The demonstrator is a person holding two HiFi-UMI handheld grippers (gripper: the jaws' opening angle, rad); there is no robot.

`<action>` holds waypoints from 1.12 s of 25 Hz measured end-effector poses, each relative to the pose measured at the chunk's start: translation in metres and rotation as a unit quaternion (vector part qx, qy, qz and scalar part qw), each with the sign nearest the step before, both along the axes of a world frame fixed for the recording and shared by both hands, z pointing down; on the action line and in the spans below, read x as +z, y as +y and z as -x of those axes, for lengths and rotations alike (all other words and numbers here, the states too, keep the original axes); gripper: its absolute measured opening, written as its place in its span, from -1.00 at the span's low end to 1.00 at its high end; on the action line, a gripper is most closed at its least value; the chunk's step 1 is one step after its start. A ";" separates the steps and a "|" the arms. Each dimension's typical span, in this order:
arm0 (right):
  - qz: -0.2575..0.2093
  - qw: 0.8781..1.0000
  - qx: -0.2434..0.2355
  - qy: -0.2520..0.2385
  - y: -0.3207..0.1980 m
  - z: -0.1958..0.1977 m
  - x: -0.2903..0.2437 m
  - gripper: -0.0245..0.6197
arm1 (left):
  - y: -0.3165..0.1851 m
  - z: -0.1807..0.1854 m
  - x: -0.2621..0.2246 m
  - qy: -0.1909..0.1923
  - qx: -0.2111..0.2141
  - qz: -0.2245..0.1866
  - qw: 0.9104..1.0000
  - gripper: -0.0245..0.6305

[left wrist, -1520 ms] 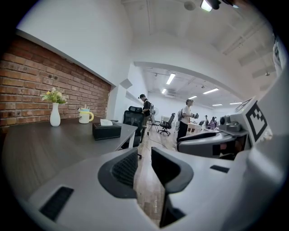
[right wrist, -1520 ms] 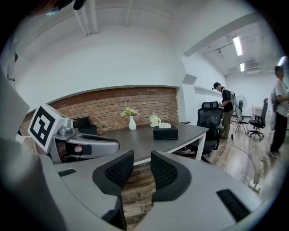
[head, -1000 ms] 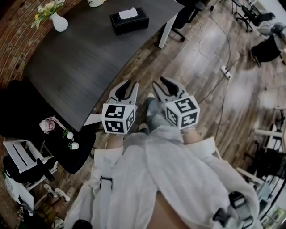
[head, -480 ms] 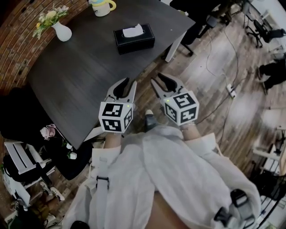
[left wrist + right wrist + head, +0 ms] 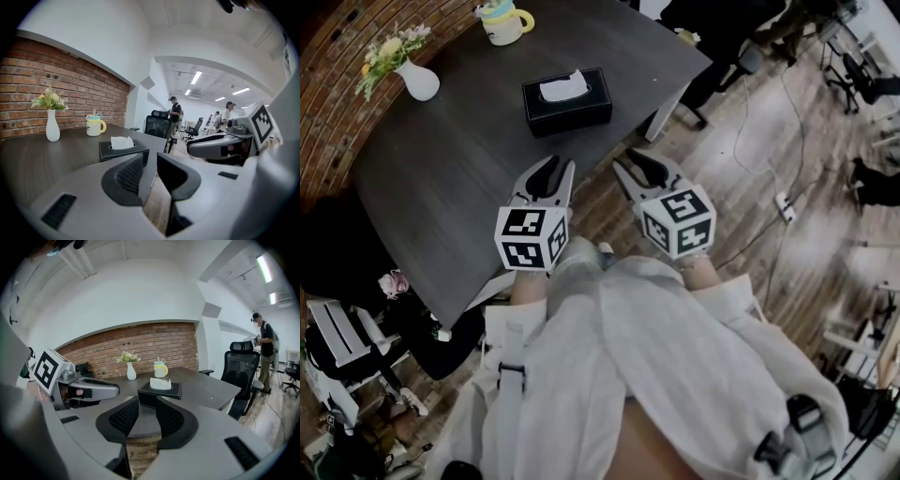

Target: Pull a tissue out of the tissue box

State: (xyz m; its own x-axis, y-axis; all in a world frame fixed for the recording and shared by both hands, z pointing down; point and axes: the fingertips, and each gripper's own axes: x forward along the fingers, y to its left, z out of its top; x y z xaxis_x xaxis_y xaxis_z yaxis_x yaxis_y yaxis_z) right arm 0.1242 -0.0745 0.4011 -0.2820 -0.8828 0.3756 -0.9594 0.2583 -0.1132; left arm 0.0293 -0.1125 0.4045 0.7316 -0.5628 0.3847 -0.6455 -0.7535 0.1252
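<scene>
A black tissue box (image 5: pixel 567 101) with a white tissue (image 5: pixel 563 86) sticking up from its slot sits on the dark table (image 5: pixel 441 169), near the right end. Both grippers hover at the table's near edge, short of the box. My left gripper (image 5: pixel 557 169) points at it with its jaws a little apart and nothing between them. My right gripper (image 5: pixel 636 161) is beside it over the floor, also slightly open and empty. In the left gripper view the box (image 5: pixel 123 151) lies just beyond the jaws (image 5: pixel 150 165). In the right gripper view the box (image 5: pixel 160 393) shows above the jaws (image 5: pixel 147 416).
A white vase of flowers (image 5: pixel 417 82) and a yellow-handled mug (image 5: pixel 502 23) stand further back on the table by the brick wall. An office chair (image 5: pixel 157 126) is at the table's far end. A power strip (image 5: pixel 783 202) and cables lie on the wooden floor.
Both grippers have come forward to the table's edge, and the tissue box now lies closer in front of them. The jaws' gaps look unchanged.
</scene>
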 end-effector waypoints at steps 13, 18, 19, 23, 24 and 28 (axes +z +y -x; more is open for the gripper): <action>0.016 0.999 0.035 -0.015 -0.025 -0.042 0.021 -0.59 | -0.037 -0.023 0.016 -0.007 0.004 0.017 1.000 -0.70; 0.025 0.999 0.028 -0.013 -0.058 -0.047 0.032 -0.59 | -0.071 -0.021 0.021 -0.002 -0.015 0.016 1.000 -0.70; 0.026 0.999 0.024 -0.012 -0.068 -0.047 0.034 -0.59 | -0.080 -0.019 0.023 0.001 -0.022 0.015 1.000 -0.70; 0.029 1.000 -0.005 -0.001 -0.119 -0.040 0.038 -0.59 | -0.124 -0.012 0.029 0.010 -0.045 0.019 0.999 -0.70; 0.030 0.999 -0.014 0.001 -0.129 -0.038 0.038 -0.59 | -0.130 -0.012 0.031 0.008 -0.047 0.024 0.999 -0.70; 0.036 0.998 -0.041 0.010 -0.164 -0.038 0.035 -0.59 | -0.155 -0.012 0.034 0.001 -0.062 0.032 0.998 -0.69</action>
State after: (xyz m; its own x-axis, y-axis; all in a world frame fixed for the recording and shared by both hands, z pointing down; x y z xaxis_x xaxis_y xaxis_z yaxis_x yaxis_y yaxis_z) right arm 0.1620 -0.2382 0.4359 -0.3434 -0.8275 0.4442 -0.9379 0.3274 -0.1151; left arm 0.0411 -0.2678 0.4387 0.6592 -0.6233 0.4208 -0.7324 -0.6589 0.1714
